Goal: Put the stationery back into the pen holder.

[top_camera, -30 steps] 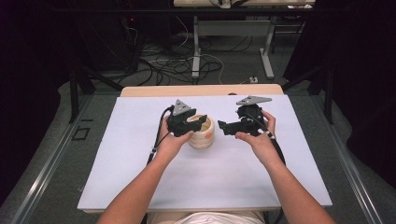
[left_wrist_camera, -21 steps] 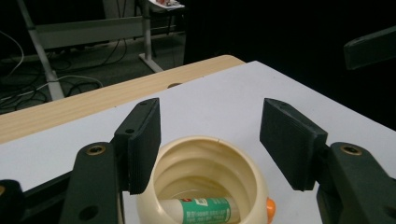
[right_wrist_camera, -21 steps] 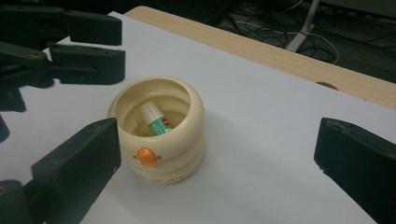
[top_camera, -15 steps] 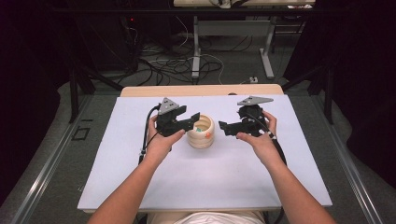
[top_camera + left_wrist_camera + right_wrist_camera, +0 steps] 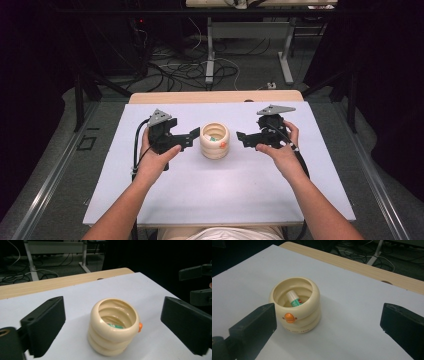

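At the centre of the white table (image 5: 150, 200) stands a cream ringed pot (image 5: 215, 141) with an orange knob (image 5: 288, 317) on its side, containing a small white-and-green tube (image 5: 294, 299). Left gripper (image 5: 192, 138) and right gripper (image 5: 242, 138) flank the pot, jaws spread wide, neither touching it.
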A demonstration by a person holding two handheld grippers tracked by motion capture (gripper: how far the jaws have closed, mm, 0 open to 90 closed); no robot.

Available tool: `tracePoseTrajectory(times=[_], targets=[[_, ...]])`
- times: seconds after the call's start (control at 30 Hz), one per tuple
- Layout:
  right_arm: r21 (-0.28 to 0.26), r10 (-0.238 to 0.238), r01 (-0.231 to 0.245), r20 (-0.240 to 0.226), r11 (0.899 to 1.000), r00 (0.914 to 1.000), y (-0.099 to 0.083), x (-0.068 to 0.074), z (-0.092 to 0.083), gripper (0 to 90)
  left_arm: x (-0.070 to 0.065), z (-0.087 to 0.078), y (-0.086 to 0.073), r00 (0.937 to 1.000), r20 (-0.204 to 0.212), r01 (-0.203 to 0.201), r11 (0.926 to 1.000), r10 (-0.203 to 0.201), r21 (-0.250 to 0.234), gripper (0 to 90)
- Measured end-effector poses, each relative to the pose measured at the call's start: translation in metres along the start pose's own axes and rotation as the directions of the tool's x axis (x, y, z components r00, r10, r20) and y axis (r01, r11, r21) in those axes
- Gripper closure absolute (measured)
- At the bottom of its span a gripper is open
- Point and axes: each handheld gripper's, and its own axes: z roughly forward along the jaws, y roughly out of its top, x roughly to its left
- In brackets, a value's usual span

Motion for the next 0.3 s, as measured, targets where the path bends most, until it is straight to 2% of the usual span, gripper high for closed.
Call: tracePoseTrajectory(times=[0.1, 0.23, 0.3], targets=[[-0.001, -0.002, 0.002, -0.004, 1.0, 1.0, -0.003, 0.0, -0.001, 0.1, 0.004, -0.005, -0.006, 1.0, -0.003, -0.003, 1.0, 0.003, 0.004, 0.4], [-0.001, -0.001, 0.001, -0.006, 1.0, 1.0, -0.007, -0.001, -0.002, 0.2, 0.01, -0.011, -0.016, 0.9999, -0.012, 0.005, 1.0, -0.005, 0.0, 0.5], [0.001, 0.002, -0.002, -0.009, 1.0, 1.0, -0.01, -0.002, -0.002, 0.2, 0.014, -0.013, -0.02, 0.9995, -0.023, 0.022, 0.9997, -0.022, -0.005, 0.5]])
